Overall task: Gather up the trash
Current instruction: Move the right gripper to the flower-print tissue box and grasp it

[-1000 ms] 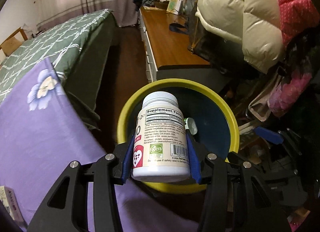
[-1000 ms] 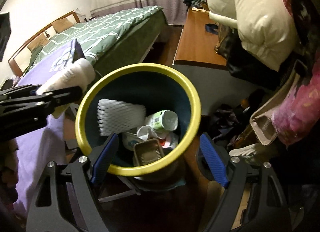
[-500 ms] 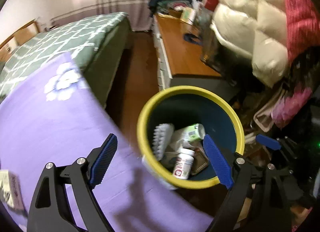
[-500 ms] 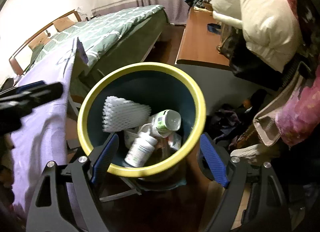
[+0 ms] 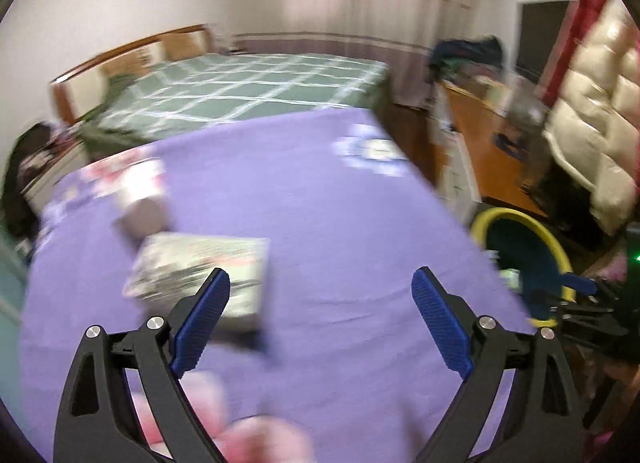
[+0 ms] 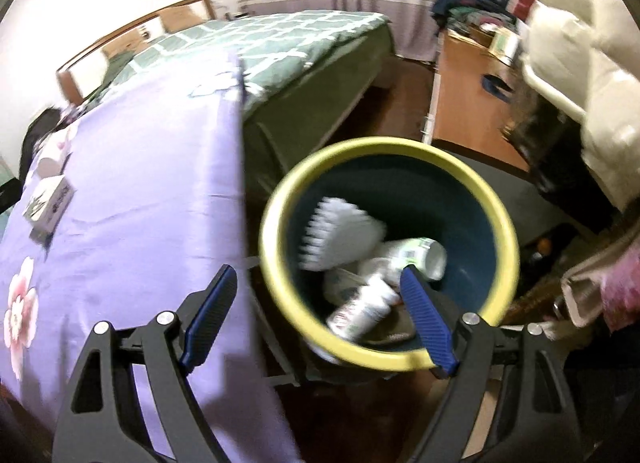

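The bed point(image 5: 248, 83) with the green checked cover stands at the far side of the room, under the curtains. In front of it lies the purple cloth point(image 5: 304, 191) with flower prints, which covers the surface where the things lie; in the right wrist view the same cloth point(image 6: 140, 191) fills the left half. On the right side there is a wooden bench point(image 6: 472, 111) with clothes on its far end, and a cream puffer jacket point(image 6: 580, 35) hangs above it.

The trash bin point(image 6: 280, 287), dark blue with a yellow rim, stands on the floor just beside the edge of the purple cloth. In the left wrist view only a part of the bin point(image 5: 516, 219) is seen, at the right. Inside the bin lie a white foam net point(image 6: 344, 231), a white cup with green print point(image 6: 420, 255) and a white supplement bottle point(image 6: 360, 311) on its side.

The left gripper point(image 5: 320, 303) is spread wide and holds nothing; it is above the purple cloth. The right gripper point(image 6: 318, 303) is also spread wide and empty, and its right finger is in front of the bin.

A flat printed box point(image 5: 200, 275) lies on the cloth, close to the left finger of the left gripper. The right wrist view shows this box point(image 6: 50, 199) small, at the far left. Behind it there is another object point(image 5: 140, 191), too blurred to name.
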The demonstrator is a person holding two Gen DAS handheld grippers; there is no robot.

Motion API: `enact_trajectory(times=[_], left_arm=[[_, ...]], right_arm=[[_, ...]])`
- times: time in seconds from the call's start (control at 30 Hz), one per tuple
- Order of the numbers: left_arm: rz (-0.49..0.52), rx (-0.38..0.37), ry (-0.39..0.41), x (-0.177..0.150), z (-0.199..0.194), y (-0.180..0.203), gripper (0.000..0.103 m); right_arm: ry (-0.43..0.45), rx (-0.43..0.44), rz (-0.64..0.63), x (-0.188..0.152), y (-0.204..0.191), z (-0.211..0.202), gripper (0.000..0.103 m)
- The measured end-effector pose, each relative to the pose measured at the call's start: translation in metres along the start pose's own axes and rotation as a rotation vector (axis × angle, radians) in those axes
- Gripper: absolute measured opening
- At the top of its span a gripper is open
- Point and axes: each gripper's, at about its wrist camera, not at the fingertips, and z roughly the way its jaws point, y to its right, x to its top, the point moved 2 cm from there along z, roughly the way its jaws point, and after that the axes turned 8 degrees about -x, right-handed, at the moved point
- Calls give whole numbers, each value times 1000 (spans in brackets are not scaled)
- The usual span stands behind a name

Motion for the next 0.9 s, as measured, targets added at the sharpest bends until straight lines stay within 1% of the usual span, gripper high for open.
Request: enact_trajectory(times=[0.2, 0.3, 0.4, 0.43, 0.57, 0.67, 0.9], left_arm=[[-144, 131, 19, -22, -26, -98, 91], [-198, 175, 32, -30, -31, -134, 91], [-218, 228, 39, -36, -33, -166, 91], [-221, 238, 38, -37, -33, -170, 91], [-244, 261, 24, -42, -24, -202, 91], [-252, 271, 8, -39, -16, -223, 91], [-251, 261, 4, -17, 6, -253, 91]], right_arm=[[5, 70, -100, 13, -66, -2, 79], [12, 105, -147, 20, -102, -4, 79], [17, 144, -189, 28, -139, -4, 79], [20, 150, -209, 30, -153, -4, 79], [23, 177, -264, 37, -202, -2, 79], [22, 190, -291, 38, -230, -2, 79], [5, 166, -325, 42, -264, 6, 79]])
